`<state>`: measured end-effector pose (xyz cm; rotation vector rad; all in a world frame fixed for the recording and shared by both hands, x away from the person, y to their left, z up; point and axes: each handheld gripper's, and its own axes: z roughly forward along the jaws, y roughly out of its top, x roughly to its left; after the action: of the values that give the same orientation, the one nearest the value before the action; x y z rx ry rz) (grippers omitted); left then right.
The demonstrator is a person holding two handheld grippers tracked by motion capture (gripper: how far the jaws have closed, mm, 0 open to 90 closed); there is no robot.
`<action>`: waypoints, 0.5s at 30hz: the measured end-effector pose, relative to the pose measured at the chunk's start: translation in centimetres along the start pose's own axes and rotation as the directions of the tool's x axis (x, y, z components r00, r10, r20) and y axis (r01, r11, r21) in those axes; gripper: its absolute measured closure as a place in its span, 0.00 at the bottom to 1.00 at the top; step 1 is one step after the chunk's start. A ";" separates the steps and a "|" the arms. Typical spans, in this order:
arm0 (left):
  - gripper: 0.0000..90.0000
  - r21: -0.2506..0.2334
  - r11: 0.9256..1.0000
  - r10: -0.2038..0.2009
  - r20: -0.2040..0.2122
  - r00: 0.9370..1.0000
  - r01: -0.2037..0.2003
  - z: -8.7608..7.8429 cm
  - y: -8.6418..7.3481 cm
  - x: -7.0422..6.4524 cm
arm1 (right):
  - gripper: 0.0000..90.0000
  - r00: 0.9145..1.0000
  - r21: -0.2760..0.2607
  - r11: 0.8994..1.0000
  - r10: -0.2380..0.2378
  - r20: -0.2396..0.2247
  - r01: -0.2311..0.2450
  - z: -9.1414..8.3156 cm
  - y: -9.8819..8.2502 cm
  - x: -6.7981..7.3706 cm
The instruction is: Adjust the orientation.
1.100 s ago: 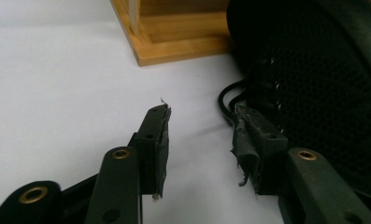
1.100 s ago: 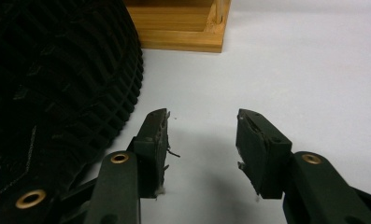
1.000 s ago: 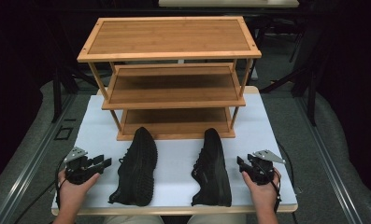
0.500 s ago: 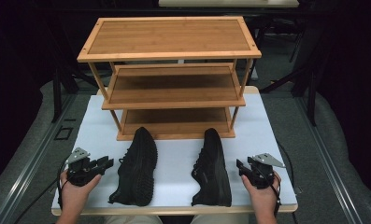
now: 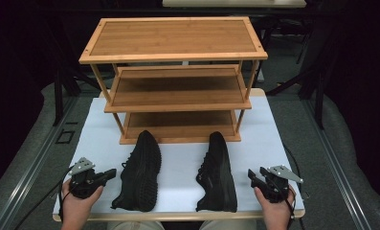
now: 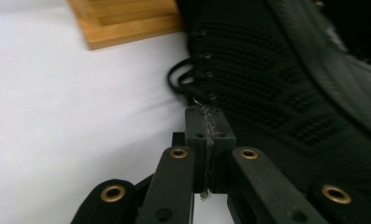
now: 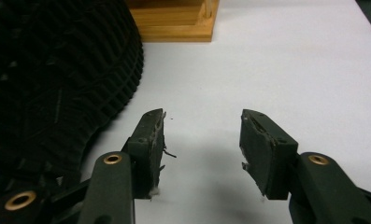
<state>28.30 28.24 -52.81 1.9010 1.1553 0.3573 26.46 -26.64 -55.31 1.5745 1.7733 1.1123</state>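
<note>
From the high view, the left gripper (image 5: 110, 173) sits just left of the left shoe (image 5: 139, 171), the right gripper (image 5: 251, 175) just right of the right shoe (image 5: 218, 172), before the bamboo rack (image 5: 178, 81). The left gripper view reveals jaws pressed together, empty, beside the shoe's laces (image 6: 185, 81). The right gripper view reveals jaws apart over white table (image 7: 290, 70), tread at their left.

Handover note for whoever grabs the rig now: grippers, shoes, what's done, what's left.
Left gripper: jaws shut, empty, beside the left black shoe.
Right gripper: jaws open, empty, beside the right black shoe.
Both shoes lie on the white table in front of the bamboo shoe rack, toes toward it.
Done: nothing gripped yet; all three rack shelves are bare.
Left: likely grip each shoe and set it on the rack.
</note>
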 end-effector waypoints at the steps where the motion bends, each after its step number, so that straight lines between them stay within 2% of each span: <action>1: 1.00 0.006 1.000 0.012 0.008 1.000 -0.012 0.1 0.1 -0.2 | 0.55 1.000 0.014 1.000 0.004 0.001 -0.004 0.1 0.0 -0.1; 3: 1.00 0.011 0.999 0.033 0.031 0.999 -0.033 0.4 0.2 -0.6 | 0.55 1.000 0.006 1.000 0.009 -0.006 -0.009 0.6 0.1 -0.2; 6: 1.00 0.008 0.999 0.030 0.042 0.999 -0.031 0.6 0.2 -0.8 | 0.55 1.000 0.017 1.000 0.006 -0.012 -0.006 0.9 0.1 -0.1; 8: 1.00 0.014 1.000 0.013 0.064 0.998 -0.014 0.8 0.1 -0.8 | 0.55 1.000 0.019 1.000 0.001 -0.015 -0.001 0.9 0.1 -0.1; 12: 1.00 0.013 1.000 0.002 0.061 0.998 -0.002 1.0 0.0 -0.8 | 0.55 1.000 0.014 1.000 0.016 -0.022 -0.015 0.8 0.1 0.0; 15: 1.00 0.007 1.000 -0.016 0.084 0.996 0.015 1.2 0.0 -1.0 | 0.55 0.999 0.004 1.000 0.028 -0.024 -0.028 0.6 0.1 -0.1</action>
<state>28.54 26.81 -53.32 1.8938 1.1158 0.2624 27.07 -26.59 -55.54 1.5993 1.7752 1.1466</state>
